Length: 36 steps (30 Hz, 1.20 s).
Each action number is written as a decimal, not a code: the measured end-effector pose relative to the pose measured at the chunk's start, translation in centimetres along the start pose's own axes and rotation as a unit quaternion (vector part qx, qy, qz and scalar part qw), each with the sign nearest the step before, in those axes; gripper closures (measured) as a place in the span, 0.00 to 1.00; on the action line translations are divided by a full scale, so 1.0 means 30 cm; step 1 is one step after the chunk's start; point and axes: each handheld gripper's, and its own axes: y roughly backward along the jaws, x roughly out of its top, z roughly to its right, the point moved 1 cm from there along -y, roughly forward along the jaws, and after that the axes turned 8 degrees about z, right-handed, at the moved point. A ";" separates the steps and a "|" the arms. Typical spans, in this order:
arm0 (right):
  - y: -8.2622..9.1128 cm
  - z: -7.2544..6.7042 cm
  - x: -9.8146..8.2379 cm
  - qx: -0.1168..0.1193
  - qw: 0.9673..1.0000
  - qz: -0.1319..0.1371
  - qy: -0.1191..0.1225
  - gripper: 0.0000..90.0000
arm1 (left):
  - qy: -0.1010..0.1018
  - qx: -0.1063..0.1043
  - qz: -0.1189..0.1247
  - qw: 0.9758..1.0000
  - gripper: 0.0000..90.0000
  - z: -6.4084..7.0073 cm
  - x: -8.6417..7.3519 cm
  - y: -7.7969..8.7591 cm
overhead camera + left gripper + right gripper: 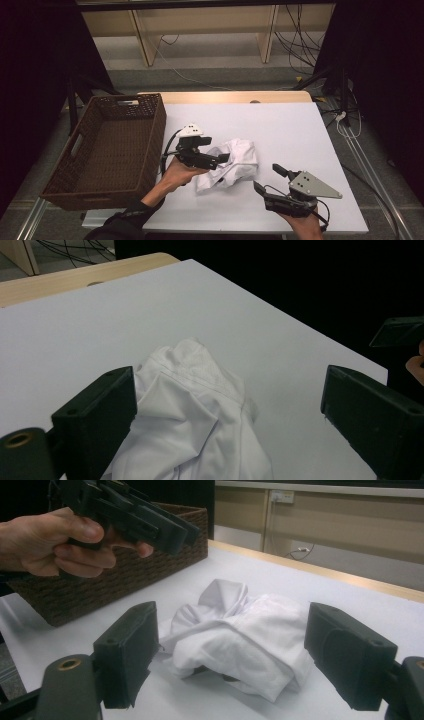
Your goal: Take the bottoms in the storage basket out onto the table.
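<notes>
Cloth [231, 165] under left gripper [223, 158], jaws wide apart

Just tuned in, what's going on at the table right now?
A person holds a gripper in each hand over a crumpled white cloth lying on the white table. The left gripper is just above the cloth's near-left side, jaws open and gripping nothing. The right gripper sits to the cloth's right, also open, aimed at it without touching. The brown wicker basket at the left edge has nothing visible in it. The cloth has not been picked up.
</notes>
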 end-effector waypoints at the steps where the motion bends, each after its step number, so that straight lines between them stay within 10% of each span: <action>1: 0.001 0.001 0.000 0.000 1.000 0.002 -0.001 0.25 | -0.001 0.000 0.001 1.000 0.08 0.001 0.000 0.003; 36: 0.003 -0.002 0.001 0.000 1.000 0.004 0.001 0.25 | -0.006 0.005 0.047 0.999 0.07 0.003 -0.010 0.090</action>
